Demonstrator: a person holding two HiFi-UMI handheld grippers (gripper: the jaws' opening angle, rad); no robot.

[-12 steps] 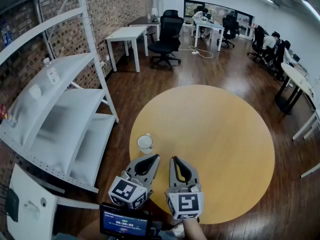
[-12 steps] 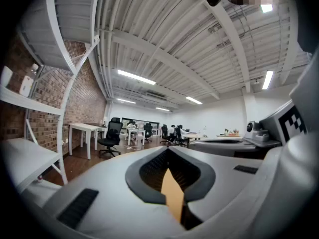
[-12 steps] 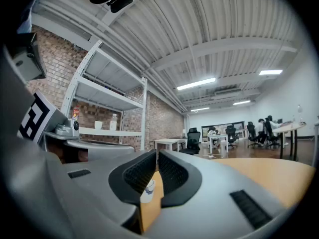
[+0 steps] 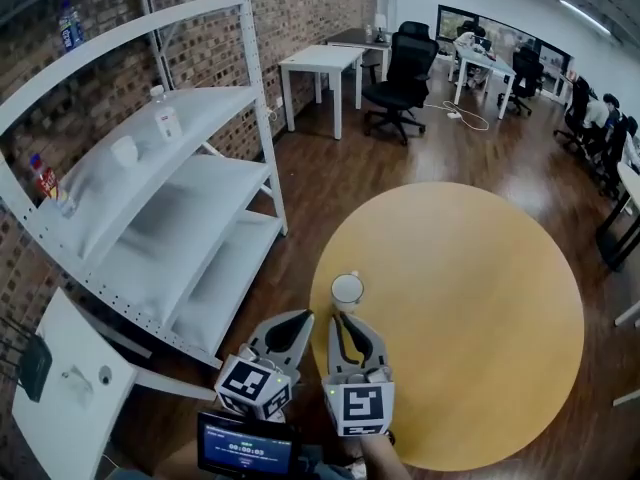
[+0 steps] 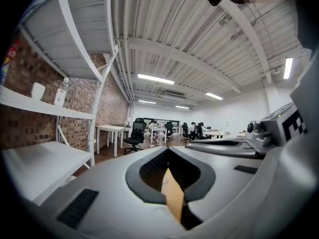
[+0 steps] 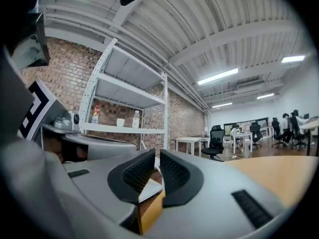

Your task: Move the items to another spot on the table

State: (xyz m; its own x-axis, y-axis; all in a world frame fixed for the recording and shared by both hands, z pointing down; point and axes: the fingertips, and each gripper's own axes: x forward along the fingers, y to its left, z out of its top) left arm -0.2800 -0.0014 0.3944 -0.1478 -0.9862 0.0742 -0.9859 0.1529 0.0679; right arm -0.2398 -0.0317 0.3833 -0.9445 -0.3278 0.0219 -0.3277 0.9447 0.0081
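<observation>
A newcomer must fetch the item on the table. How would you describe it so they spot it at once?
Find the round yellow-tan wooden table on the dark wood floor. Near its edge facing the white metal shelving rack stands a small white cup. It is the only thing on the tabletop; a similar white cup sits on the rack.

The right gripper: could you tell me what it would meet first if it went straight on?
Probably the white cup just beyond its tips on the table, though height is unclear.

Left tool (image 4: 304, 316), right tool (image 4: 341, 319): level, jaws together.
</observation>
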